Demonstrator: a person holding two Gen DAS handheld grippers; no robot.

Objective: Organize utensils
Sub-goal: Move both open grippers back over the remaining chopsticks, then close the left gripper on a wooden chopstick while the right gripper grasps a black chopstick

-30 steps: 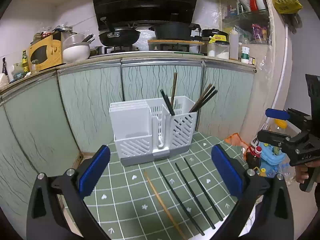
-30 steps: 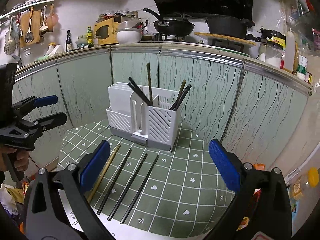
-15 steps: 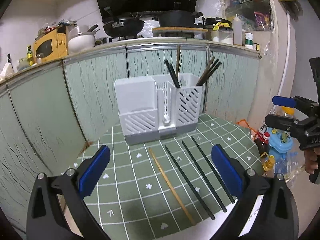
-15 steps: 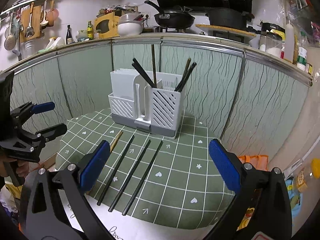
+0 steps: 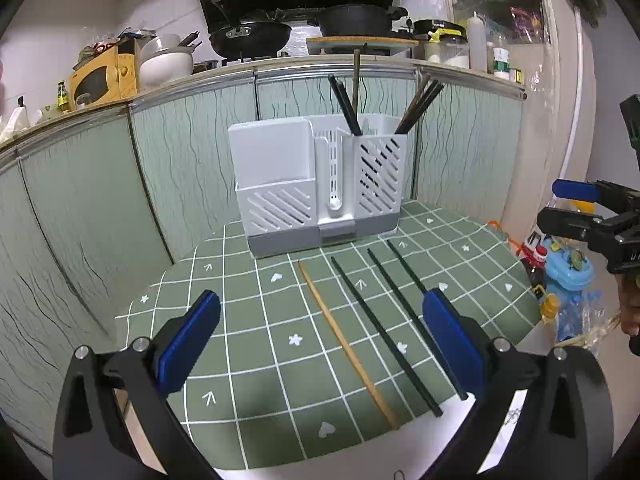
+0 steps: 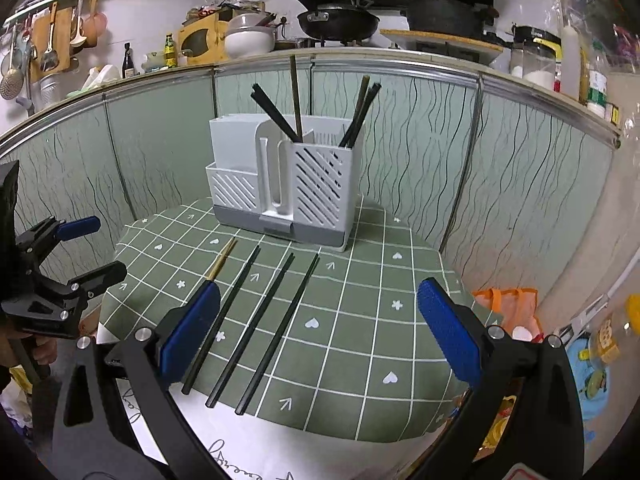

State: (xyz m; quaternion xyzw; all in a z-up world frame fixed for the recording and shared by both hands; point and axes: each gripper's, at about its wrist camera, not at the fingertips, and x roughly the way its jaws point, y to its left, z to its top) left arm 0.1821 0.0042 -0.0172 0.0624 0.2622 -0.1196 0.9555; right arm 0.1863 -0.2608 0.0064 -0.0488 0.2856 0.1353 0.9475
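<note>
A white slotted utensil holder point(image 5: 320, 188) point(image 6: 288, 184) stands at the back of a green checked mat, with several dark and wooden chopsticks upright in its right compartments. On the mat in front lie one wooden chopstick point(image 5: 346, 344) point(image 6: 222, 260) and three black chopsticks point(image 5: 384, 332) point(image 6: 260, 320), side by side. My left gripper point(image 5: 320, 340) hovers open above the mat's near edge, over the loose chopsticks. My right gripper point(image 6: 318, 332) is open too, to the right of them. Neither holds anything.
The round table's mat point(image 5: 248, 320) ends close to my grippers. Green patterned cabinet panels point(image 5: 180, 160) curve behind the holder, under a counter with pans point(image 5: 250, 36) and a rice cooker. Bottles and bags point(image 5: 568, 276) sit on the floor at right.
Both grippers have come closer to the table and tilted down, so the holder and the loose chopsticks look larger. Nothing on the mat has moved.
</note>
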